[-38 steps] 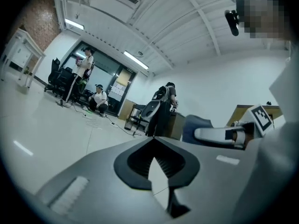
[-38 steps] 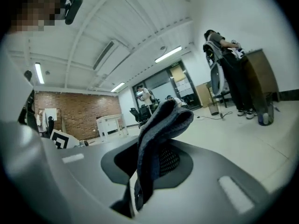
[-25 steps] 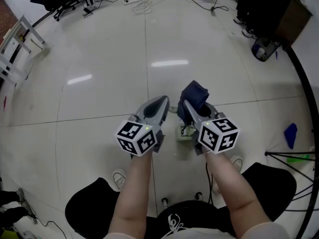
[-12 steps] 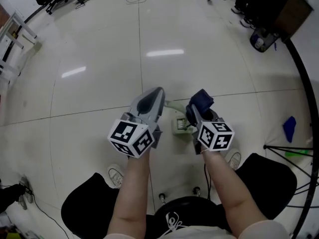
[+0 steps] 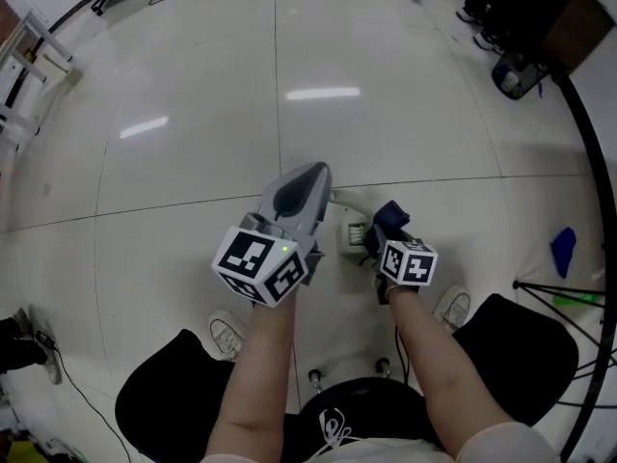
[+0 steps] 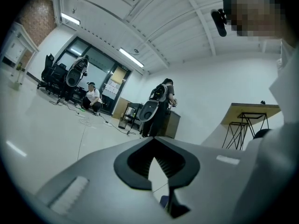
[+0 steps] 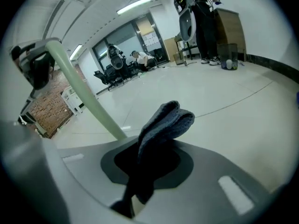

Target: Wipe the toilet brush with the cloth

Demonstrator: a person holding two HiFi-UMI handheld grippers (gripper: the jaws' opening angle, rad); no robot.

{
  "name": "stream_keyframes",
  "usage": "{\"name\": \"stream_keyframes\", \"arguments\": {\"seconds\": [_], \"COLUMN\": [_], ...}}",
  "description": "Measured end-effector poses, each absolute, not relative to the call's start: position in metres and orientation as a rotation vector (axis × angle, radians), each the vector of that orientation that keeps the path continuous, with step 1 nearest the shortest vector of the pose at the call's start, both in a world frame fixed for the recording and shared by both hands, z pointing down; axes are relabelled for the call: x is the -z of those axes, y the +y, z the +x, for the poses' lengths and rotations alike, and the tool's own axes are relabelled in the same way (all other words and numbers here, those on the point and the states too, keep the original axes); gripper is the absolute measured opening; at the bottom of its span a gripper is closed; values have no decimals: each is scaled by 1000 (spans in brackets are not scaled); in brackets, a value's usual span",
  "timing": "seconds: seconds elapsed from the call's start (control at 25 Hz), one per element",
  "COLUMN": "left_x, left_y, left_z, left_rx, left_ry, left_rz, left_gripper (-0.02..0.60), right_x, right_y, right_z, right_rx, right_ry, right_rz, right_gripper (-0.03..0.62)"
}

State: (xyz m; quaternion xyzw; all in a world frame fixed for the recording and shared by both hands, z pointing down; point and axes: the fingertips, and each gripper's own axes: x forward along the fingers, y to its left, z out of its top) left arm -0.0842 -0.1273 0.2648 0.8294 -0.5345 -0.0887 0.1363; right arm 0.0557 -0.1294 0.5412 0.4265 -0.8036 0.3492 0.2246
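Note:
The toilet brush stands on the floor between my feet, its pale base (image 5: 354, 232) under a pale green handle (image 5: 345, 201). That handle leans up to the tips of my left gripper (image 5: 313, 174). The left gripper (image 6: 156, 164) has its jaws drawn to a narrow slit, shut on the handle's top end. My right gripper (image 5: 383, 231) is shut on a dark blue cloth (image 5: 390, 216), which pokes out just right of the brush. In the right gripper view the folded cloth (image 7: 163, 122) sticks up from the right gripper (image 7: 140, 176), with the handle (image 7: 84, 97) slanting close behind on its left.
My shoes (image 5: 227, 334) (image 5: 451, 307) flank a wheeled stool base (image 5: 347, 386). A blue scrap (image 5: 562, 249) and black stand legs (image 5: 569, 302) lie at the right. A dark bag (image 5: 521, 75) and cables sit farther off, a white rack (image 5: 29, 56) at far left. People (image 6: 92, 97) stand across the room.
My right gripper has dropped lower with the cloth, coming in beside the brush. The left gripper has risen slightly and stayed at the handle's top.

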Motion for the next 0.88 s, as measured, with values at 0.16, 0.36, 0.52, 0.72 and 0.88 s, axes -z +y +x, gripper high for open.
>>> {"name": "stream_keyframes", "arguments": {"seconds": [0.16,0.36,0.52,0.72,0.88], "left_x": [-266,-268,-269,-269,-271], "left_y": [-127,-126,-126,-125,-123], "left_z": [-81,-81,-83,-86,-86], "left_rx": [215,215,218,224,122], "left_ry": [-1538,-1532,-1539,-1531,-1526], "left_rz": [2419,2406,2391,2386,2418], "left_gripper": [6,6,6,6,6], "right_x": [-560,-475,-362,-332,-356], "right_y": [-108,-103,-78,-26,-30], "right_z": [59,54,13,-51,-72], "right_rx": [-1006,-807,-386,-282,-219], "right_ry": [-2144,-2367,-2695,-2808,-2716], "right_rz": [1122,1233,1145,801,657], "right_gripper": [61,61,61,61,60]}}
